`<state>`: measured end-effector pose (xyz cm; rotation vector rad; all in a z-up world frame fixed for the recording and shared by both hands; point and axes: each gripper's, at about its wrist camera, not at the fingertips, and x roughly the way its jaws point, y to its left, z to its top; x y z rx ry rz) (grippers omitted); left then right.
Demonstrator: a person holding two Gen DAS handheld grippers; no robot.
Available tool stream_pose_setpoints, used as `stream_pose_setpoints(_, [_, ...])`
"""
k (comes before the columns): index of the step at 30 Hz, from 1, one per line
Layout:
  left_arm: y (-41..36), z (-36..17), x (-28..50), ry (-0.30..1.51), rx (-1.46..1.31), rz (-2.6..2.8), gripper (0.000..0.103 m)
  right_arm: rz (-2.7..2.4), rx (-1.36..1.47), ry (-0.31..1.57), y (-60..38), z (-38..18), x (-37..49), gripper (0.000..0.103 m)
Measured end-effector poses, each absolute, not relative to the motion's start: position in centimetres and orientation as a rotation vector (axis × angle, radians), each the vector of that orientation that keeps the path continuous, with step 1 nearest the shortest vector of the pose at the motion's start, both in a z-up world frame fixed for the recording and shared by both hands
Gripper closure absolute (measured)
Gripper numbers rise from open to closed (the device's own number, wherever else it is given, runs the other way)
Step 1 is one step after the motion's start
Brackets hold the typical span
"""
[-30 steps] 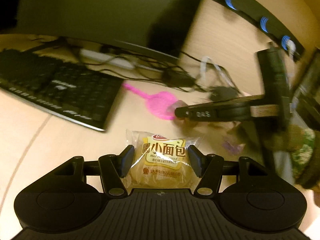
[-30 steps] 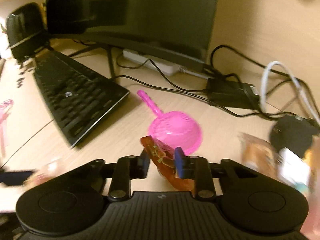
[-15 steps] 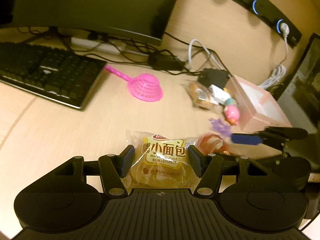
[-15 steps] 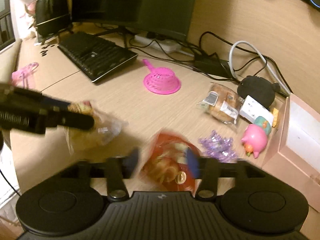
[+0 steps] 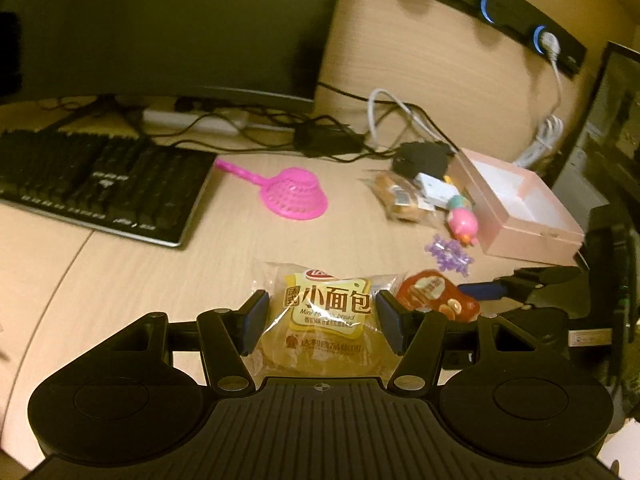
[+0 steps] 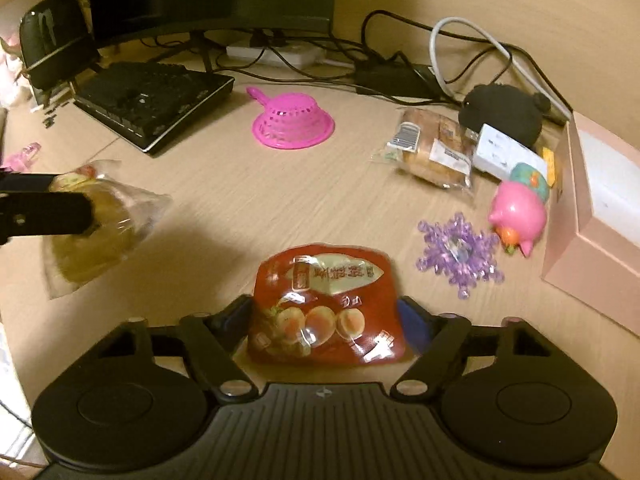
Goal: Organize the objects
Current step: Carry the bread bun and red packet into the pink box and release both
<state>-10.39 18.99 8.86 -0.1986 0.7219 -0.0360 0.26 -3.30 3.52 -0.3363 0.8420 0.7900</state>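
Left gripper (image 5: 320,322) of mine clamped on the mini bread packet (image 5: 326,320), right gripper (image 6: 326,320) opening around the red snack pouch (image 6: 326,308) lying near the desk's (image 6: 240,200) front edge.

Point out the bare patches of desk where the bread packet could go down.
Bare desk lies between the pink strainer, the keyboard and the red snack pouch. Another open strip runs in front of the keyboard. It is crowded by the pink box: pig toy, purple snowflake, wrapped bread.
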Motion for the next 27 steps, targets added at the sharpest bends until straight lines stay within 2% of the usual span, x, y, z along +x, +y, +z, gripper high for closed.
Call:
stream_pose_setpoints(7, [14.7, 9.0, -8.7, 0.761, -0.178, -0.135, 0.039, 0.705, -0.336, 0.785, -9.4, 5.9, -1.3, 0.026])
stream_pose_setpoints(13, [8.5, 11.3, -5.1, 0.770, -0.195, -0.324, 0.039, 0.559, -0.314, 0.764, -16.4, 7.9, -1.9, 0.026])
stream_pose_setpoints(21, [-1.2, 17.2, 7.0, 0.609, -0.154, -0.445, 0.038, 0.435, -0.186, 0.697, -23.0, 10.2, -1.9, 0.026])
stream_pose_setpoints(23, [-2.9, 17.0, 10.1, 0.567, -0.181, -0.466, 0.037, 0.436, -0.159, 0.687, -23.7, 10.5, -1.7, 0.026])
stream_pose_setpoints(25, [-5.2, 15.7, 12.4, 0.576, -0.084, -0.441, 0.041, 0.446, -0.159, 0.670, -23.8, 10.5, -1.5, 0.026])
stream_pose_setpoints(27, [-5.8, 14.3, 14.1, 0.594, -0.128, -0.415, 0.041, 0.434, -0.166, 0.657, -24.1, 10.2, -1.1, 0.026])
